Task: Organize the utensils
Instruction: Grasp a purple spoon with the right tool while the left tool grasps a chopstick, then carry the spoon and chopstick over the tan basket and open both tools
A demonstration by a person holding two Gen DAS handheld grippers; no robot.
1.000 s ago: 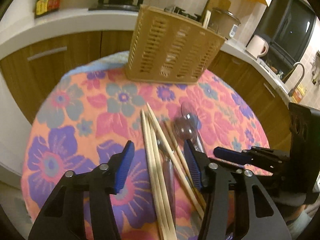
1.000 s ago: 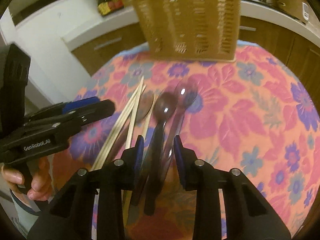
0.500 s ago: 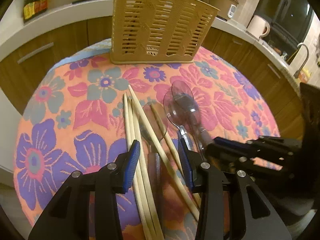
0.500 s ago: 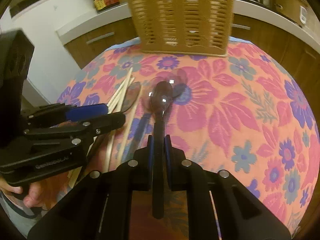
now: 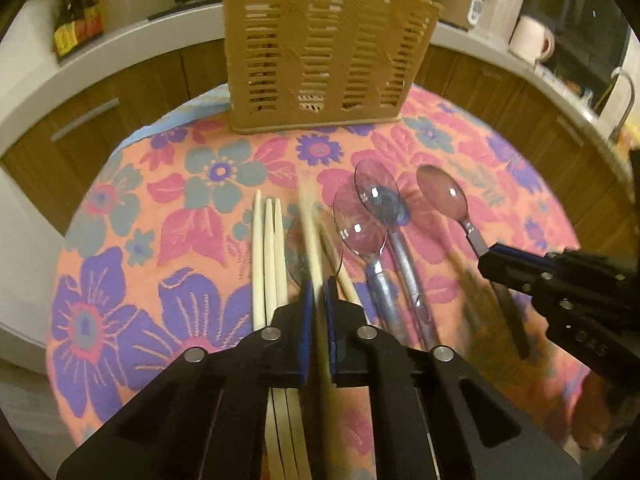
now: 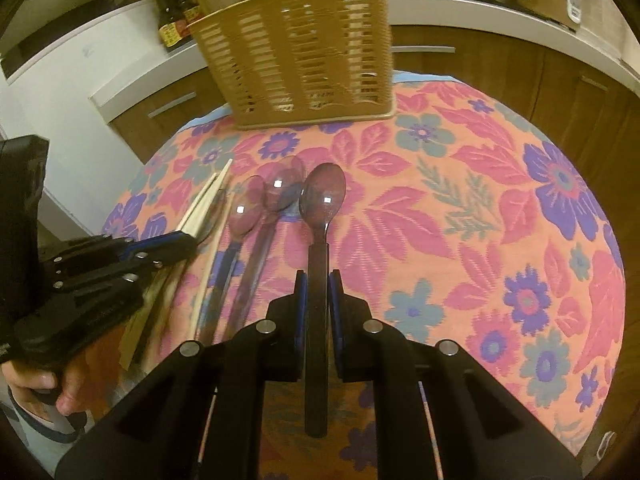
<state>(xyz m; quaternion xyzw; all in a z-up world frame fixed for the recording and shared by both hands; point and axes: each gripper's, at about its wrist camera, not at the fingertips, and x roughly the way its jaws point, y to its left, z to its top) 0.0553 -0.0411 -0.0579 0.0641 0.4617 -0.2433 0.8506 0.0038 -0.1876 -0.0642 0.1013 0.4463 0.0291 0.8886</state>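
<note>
Utensils lie on the floral tabletop (image 5: 120,280) before 1 slatted brown basket (image 5: 320,64) at its far edge. The left tool (image 5: 318,292), whose jaws have just been closing, pinches 1 chopstick (image 5: 310,236); 3 chopsticks (image 5: 266,248) lie beside it. The right tool (image 6: 318,284) clamps 1 dark-handled spoon (image 6: 322,200); 2 clear spoons (image 6: 260,204) lie flat mid-tabletop.
</note>
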